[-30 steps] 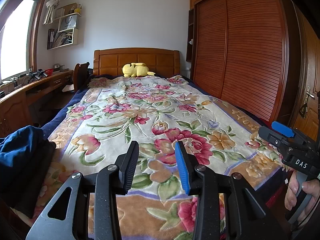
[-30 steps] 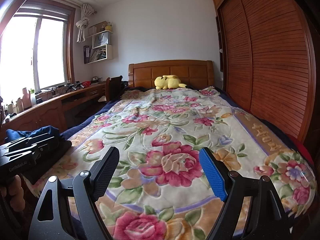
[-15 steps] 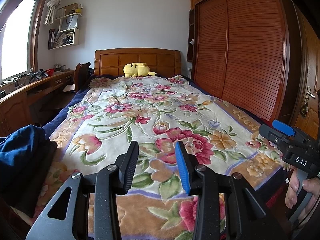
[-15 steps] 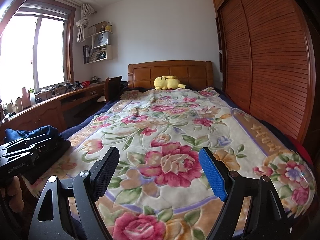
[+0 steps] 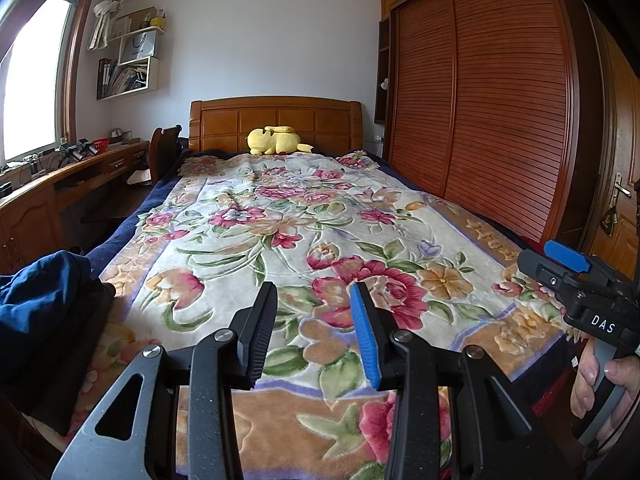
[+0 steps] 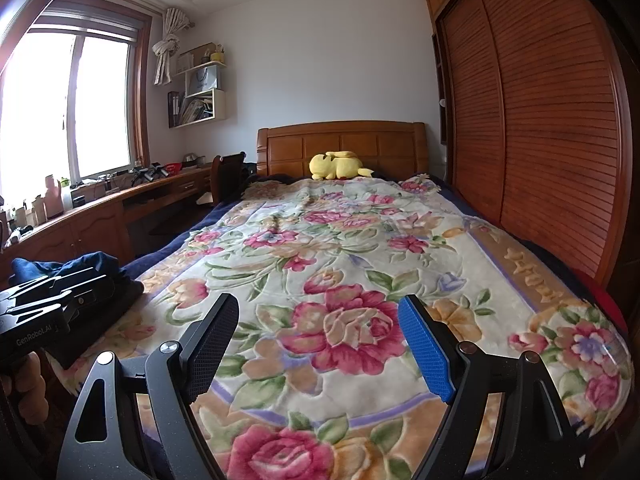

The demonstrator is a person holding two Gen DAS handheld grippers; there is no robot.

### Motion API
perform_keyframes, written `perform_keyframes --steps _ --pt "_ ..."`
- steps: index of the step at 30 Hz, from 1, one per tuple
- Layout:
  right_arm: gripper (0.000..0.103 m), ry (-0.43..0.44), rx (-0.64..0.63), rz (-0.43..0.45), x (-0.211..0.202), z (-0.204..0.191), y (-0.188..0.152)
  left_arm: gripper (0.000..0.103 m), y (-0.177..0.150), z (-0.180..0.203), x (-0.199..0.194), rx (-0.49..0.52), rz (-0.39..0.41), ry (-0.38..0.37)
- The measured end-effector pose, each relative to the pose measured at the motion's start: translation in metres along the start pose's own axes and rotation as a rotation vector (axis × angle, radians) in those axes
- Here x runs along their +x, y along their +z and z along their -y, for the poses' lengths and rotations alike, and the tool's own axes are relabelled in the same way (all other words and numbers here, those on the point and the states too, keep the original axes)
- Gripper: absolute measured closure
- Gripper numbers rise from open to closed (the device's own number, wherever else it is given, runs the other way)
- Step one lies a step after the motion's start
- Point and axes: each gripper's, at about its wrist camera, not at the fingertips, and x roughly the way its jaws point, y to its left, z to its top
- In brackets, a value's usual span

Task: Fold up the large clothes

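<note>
Both hand-held grippers, left [image 5: 314,330] and right [image 6: 320,350], open and empty, blue clothes [image 5: 38,292] left of them.

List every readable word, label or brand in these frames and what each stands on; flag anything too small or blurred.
"DAS": white letters on the right gripper, on its black body, left wrist view.
"GenRobot.AI": on the left gripper, on its black body, right wrist view.
White paper bag on the wall shelf: dark print, too small to read.
Book spines on the shelf: unreadable.
Floral blanket: gold border motif, not legible as text.
</note>
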Motion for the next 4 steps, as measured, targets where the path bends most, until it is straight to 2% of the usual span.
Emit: perform_keyframes --steps 4 --pt "0.02 0.001 -0.001 -0.001 0.0 0.0003 0.0002 0.064 -0.0002 -0.0001 0.0001 0.0 0.0 -0.001"
